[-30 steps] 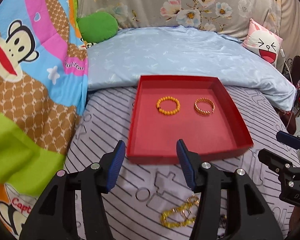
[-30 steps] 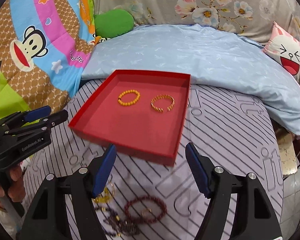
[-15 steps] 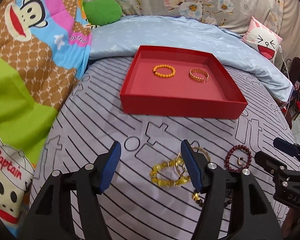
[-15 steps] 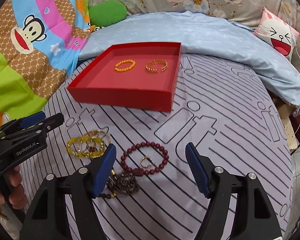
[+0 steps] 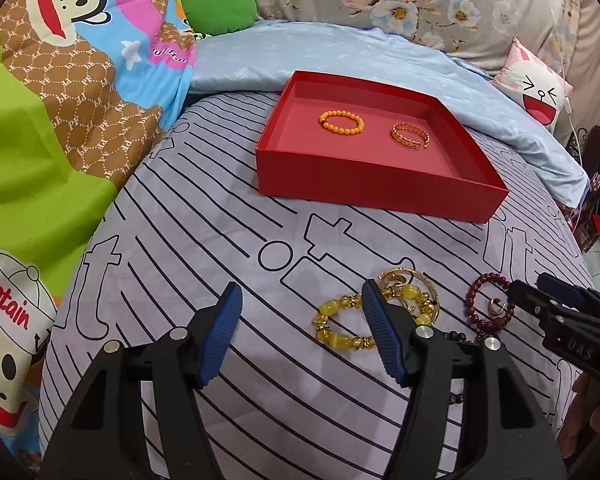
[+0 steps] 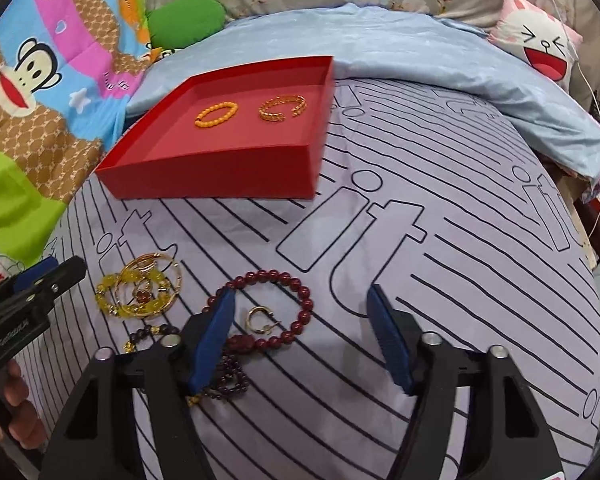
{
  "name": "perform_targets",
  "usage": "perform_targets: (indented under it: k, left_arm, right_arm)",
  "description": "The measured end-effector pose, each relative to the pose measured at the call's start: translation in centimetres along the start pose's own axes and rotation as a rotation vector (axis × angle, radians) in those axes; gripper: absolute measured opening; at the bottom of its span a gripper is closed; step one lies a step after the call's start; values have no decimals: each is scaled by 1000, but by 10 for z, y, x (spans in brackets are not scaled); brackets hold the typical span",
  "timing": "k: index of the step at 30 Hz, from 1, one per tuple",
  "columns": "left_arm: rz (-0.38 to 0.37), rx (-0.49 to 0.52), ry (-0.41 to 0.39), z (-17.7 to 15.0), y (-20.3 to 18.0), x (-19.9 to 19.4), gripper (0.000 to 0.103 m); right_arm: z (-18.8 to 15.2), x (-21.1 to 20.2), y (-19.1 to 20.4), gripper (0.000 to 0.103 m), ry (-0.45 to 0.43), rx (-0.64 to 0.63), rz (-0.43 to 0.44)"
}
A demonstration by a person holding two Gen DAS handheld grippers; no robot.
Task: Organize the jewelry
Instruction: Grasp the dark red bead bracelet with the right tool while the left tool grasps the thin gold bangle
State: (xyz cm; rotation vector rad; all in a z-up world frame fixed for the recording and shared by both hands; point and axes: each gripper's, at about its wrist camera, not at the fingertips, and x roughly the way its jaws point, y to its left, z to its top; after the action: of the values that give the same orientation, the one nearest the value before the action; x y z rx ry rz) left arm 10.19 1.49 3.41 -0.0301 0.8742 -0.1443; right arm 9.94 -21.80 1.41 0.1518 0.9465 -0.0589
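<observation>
A red tray [image 5: 364, 188] [image 6: 220, 176] lies on the striped bedsheet and holds an orange bead bracelet [image 5: 341, 121] [image 6: 215, 114] and a gold bangle [image 5: 410, 135] [image 6: 283, 107]. In front of it lie a yellow bead bracelet [image 5: 342, 328] [image 6: 132, 292] tangled with gold hoops [image 5: 410, 280], a dark red bead bracelet [image 6: 284, 304] [image 5: 486, 304] around a small gold earring [image 6: 258, 319], and a dark bead string [image 6: 224, 380]. My left gripper [image 5: 300, 332] is open, its right finger over the yellow bracelet. My right gripper [image 6: 300, 332] is open, its left finger over the red bracelet.
A light blue quilt [image 5: 340, 52] lies behind the tray. A cartoon monkey blanket [image 5: 60, 80] covers the left side. A green cushion [image 5: 220, 8] and a pink rabbit pillow [image 5: 536, 84] sit at the back. The bed edge drops off at the right [image 6: 592, 240].
Both grippers have pulled back from the tray and down toward the loose jewelry, which now lies between and beside the fingers. Both stay open and empty.
</observation>
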Motion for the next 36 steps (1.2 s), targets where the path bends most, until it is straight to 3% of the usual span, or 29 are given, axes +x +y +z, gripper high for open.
perform_targets:
  k: [7, 14, 21, 30, 36]
  left_arm:
    - [-14, 3, 14, -1, -4, 5, 59]
    - [-27, 9, 24, -3, -9, 11, 59]
    - [-63, 23, 34, -2, -20, 14, 60]
    - [-92, 84, 36, -4, -48, 24, 79]
    - [-75, 177, 39, -9, -69, 35, 81]
  right_arm:
    - [-3, 14, -2, 19, 34, 7, -3]
    - [-8, 15, 4, 9, 0, -35, -41]
    - [-11, 15, 4, 7, -19, -30, -44]
    - [-10, 11, -3, 7, 13, 16, -14]
    - [-9, 11, -5, 7, 22, 28, -2]
